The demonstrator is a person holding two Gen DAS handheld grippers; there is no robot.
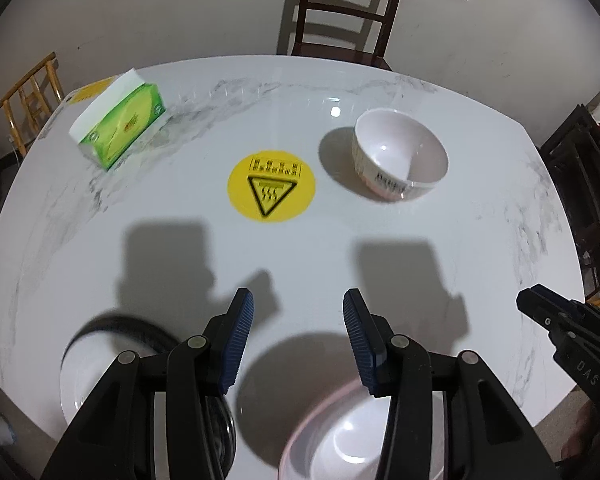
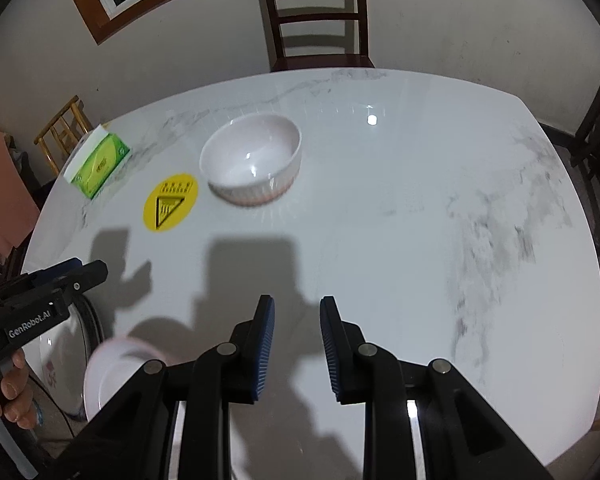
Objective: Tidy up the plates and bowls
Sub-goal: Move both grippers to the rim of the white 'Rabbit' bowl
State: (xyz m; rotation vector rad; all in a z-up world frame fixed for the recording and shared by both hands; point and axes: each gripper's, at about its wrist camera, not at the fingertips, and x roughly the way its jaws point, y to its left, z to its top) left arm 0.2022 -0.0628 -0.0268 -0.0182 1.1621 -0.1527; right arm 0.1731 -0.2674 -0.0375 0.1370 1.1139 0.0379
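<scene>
On the white marble table (image 1: 180,240) three task things show: two bowls and one plate. The far bowl (image 1: 400,156) stands upright past the yellow sticker (image 1: 271,185), ahead and to the right of the left hand-held gripper (image 1: 298,320) and ahead and to the left of the right hand-held gripper (image 2: 297,320). It is round, so no long axis matters; its rim is the part to take. Neither gripper looks clearly nearer to it.

The near bowl (image 1: 360,440) sits at the near edge, right under the left gripper and partly behind its right finger. The plate (image 1: 84,376), with a dark rim, lies at the near left, just beside that bowl.

Both grippers hang empty above the table, tilted down. The left one's jaws stand partly apart with nothing between them; the right one's jaws are narrower, also with only bare table in the gap. A hand (image 2: 8,392) holds the left gripper's handle.

Besides these there is one green tissue box (image 1: 120,126) at the far left, and one dark chair (image 1: 340,12) behind the table.
</scene>
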